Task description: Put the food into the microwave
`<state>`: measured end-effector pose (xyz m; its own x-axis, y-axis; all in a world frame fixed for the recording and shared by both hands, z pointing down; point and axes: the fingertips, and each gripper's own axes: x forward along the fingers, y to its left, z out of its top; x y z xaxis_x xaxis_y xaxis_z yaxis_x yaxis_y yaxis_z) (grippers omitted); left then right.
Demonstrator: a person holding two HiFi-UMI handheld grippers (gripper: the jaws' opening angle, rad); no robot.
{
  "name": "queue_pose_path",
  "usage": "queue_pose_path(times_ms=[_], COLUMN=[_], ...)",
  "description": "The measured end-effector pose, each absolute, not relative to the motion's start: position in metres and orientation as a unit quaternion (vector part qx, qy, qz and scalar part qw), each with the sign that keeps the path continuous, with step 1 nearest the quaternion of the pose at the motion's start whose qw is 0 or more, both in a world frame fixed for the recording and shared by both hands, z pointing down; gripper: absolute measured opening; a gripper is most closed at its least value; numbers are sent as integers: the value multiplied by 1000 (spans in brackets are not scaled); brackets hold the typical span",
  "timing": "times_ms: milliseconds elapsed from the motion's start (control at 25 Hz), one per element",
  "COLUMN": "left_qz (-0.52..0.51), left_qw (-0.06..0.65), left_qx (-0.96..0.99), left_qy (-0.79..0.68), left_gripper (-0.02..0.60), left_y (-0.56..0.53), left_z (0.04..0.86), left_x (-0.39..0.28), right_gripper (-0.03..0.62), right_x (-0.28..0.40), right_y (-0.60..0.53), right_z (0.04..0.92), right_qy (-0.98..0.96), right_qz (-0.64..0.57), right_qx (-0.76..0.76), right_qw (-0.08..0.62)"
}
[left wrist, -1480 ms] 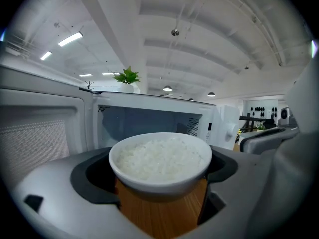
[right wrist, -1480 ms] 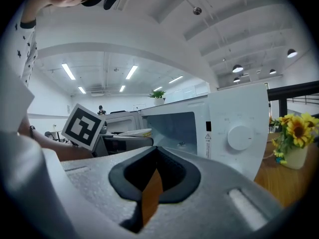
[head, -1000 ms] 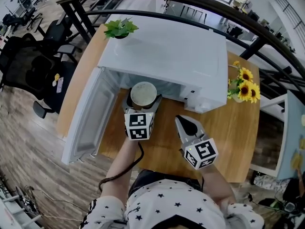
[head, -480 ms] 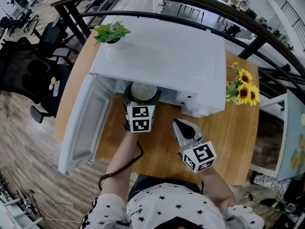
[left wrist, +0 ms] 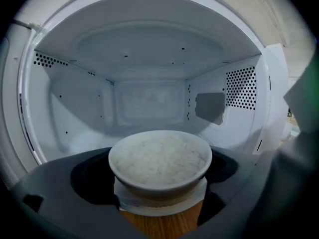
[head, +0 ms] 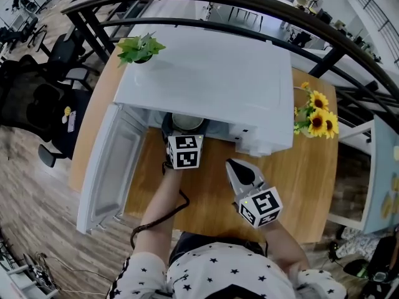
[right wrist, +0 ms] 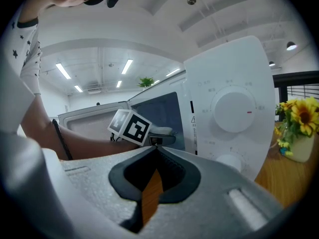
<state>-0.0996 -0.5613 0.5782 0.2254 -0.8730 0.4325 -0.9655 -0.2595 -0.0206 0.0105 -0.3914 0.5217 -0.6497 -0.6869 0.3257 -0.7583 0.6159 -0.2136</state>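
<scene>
**Item: bowl of rice (left wrist: 159, 159).** White bowl filled with white rice. Location: at the mouth of the microwave (head: 206, 83), carried, not set down. In the head view it is now half hidden under the oven's top edge. A second ago it was fully visible in front of the opening, so it has moved away from the person and into the cavity. In the left gripper view, wood grain shows under the bowl's near side and the white cavity floor lies ahead.

**Task status (judged):** insertion under way. The bowl still has to go deeper and be set down.

**Left gripper (head: 185, 129).** Clenched on the bowl, one dark jaw on each side of it. The forearm reaches straight away from the person toward the opening.

**Right gripper (head: 240, 170).** Jaws pressed together, holding nothing. It hangs over the worktop (head: 305, 185) on the near right, apart from the oven, tips aimed at the control panel.

**Microwave door (head: 112, 167).** Swung fully open to the left.
</scene>
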Motion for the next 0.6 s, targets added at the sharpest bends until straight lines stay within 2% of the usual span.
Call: queue_pose_path(times_ms=[600], left_qz=[206], left_qw=[129], left_qx=[759], left_qy=[-604], left_gripper=[494], left_y=[-567], left_z=[586], left_x=[-101], right_gripper=[5], right_x=[6], right_y=[-384], right_z=[515], right_qy=[-893], right_qz=[167], right_qx=[405], right_qw=[101])
